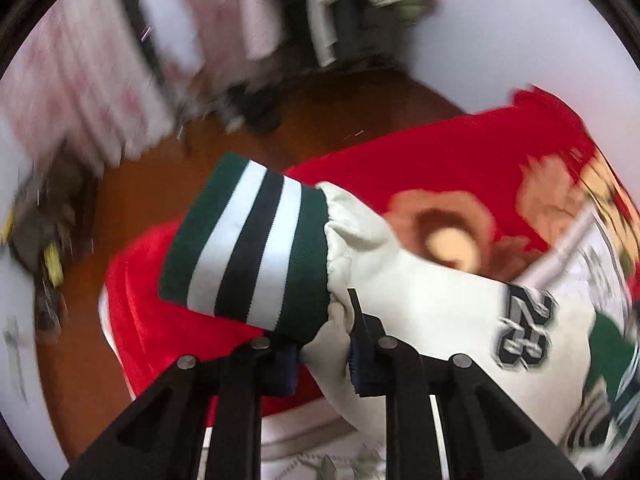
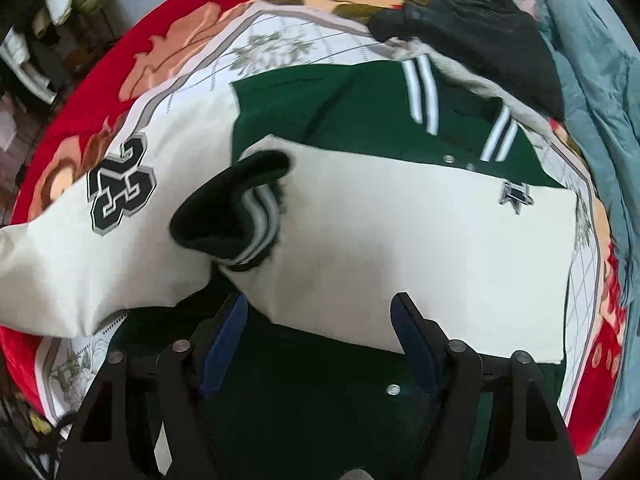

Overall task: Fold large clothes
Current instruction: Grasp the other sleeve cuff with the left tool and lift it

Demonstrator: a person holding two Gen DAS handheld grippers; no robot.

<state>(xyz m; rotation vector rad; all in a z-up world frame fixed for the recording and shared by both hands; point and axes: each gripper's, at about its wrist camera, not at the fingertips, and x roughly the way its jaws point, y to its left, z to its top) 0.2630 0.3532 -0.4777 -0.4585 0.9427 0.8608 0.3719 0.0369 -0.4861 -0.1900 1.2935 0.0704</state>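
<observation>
Left gripper [image 1: 323,340]: its two fingers are drawn close together and pinch the cream sleeve [image 1: 420,296] just behind the striped cuff [image 1: 244,248]; cloth bulges up between the blue pads [image 1: 362,364].
Striped cuff: green, white and black ribbing, sticking out ahead of the left fingers and to their left, lifted above the bedding.
Sleeve patch: the number 23 [image 1: 524,328] sits on the cream sleeve to the right of the left fingers.
Right gripper [image 2: 320,320]: fingers spread wide, nothing between them; the edge of the other cream sleeve [image 2: 400,240] lies just ahead of the fingertips, and whether they touch it cannot be told.
Jacket [image 2: 360,112]: a green varsity jacket with cream sleeves, spread flat ahead of the right fingers; its dark green body also lies beneath them, with a metal snap [image 2: 393,390] between the fingers.
Second cuff [image 2: 236,212]: dark and striped, curled on the cream sleeve ahead of the right fingers and to their left.
Surface: a red floral blanket [image 1: 460,148] with a white printed sheet [image 2: 280,44] on top, under the jacket.
Beyond the jacket: a black garment [image 2: 492,36] far ahead, a blue-grey quilt [image 2: 600,100] to the right.
Room: brown wooden floor [image 1: 132,200] and blurred hanging clothes [image 1: 328,4] past the left fingers.
</observation>
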